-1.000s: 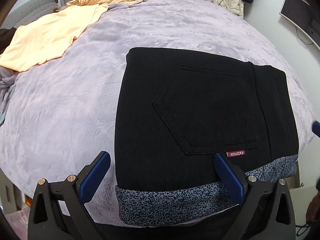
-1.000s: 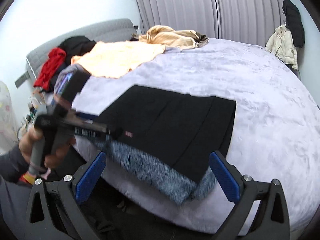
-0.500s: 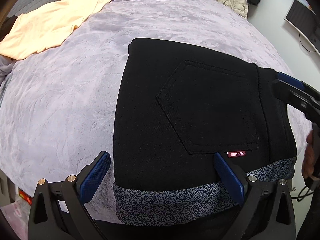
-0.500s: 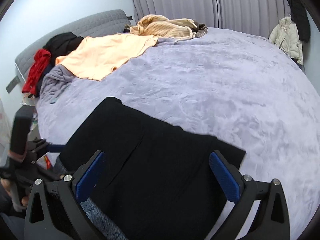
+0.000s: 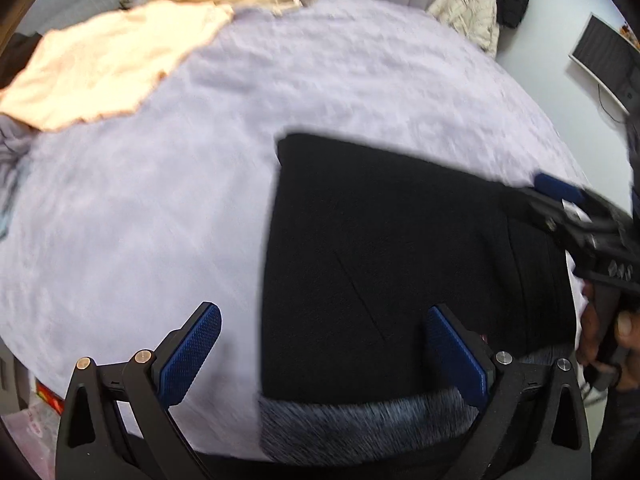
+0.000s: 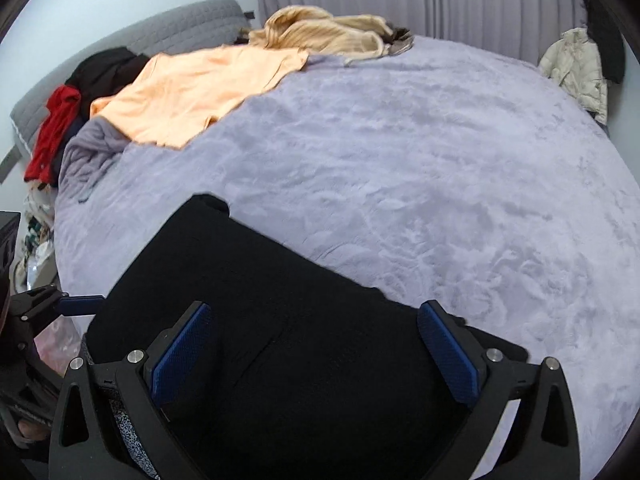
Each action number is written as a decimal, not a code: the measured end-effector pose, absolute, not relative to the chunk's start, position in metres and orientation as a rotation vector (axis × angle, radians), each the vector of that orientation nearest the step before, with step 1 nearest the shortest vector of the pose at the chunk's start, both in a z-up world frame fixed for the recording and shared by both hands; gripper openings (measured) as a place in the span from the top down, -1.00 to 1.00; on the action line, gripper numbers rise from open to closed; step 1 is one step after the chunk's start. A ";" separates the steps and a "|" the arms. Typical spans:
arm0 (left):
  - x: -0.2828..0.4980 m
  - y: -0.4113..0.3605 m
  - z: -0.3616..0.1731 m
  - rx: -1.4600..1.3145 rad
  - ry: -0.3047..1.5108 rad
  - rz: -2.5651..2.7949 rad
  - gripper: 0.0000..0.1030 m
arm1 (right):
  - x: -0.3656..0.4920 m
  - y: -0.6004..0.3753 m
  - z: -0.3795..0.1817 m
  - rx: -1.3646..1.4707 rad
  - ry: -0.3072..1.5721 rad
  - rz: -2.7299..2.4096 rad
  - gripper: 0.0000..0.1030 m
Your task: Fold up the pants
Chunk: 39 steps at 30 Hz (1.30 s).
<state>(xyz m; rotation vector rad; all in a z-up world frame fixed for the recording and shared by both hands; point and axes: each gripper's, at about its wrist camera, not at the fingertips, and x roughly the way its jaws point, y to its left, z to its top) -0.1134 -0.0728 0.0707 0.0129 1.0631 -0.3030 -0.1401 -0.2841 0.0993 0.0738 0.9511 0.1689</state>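
Note:
The black pants lie folded in a flat rectangle on the lilac bed cover, with a speckled grey lining showing at the near edge. My left gripper is open and empty over the pants' near left edge. My right gripper is open and empty, low over the pants. The right gripper also shows in the left wrist view, over the pants' right side. The left gripper shows at the left edge of the right wrist view.
An orange shirt and a tan striped garment lie at the bed's far side. Red and black clothes are piled by the grey headboard. A cream jacket hangs at the right by the curtain.
Both grippers have moved in over the pants. The right gripper has dropped lower and closer over the fabric. The left wrist view has shifted left and is blurred by motion.

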 end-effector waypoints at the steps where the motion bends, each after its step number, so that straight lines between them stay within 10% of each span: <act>1: -0.103 -0.072 0.076 0.012 1.056 -0.281 -1.00 | -0.140 -0.286 0.101 0.046 0.949 0.105 -1.00; 22: 0.068 -0.096 0.040 0.252 1.319 -0.197 -1.00 | -0.120 -0.271 0.064 -0.092 1.024 -0.063 -0.99; 39: -0.066 -0.097 0.106 0.200 0.984 -0.300 -1.00 | -0.165 -0.229 0.104 -0.106 0.922 0.131 -1.00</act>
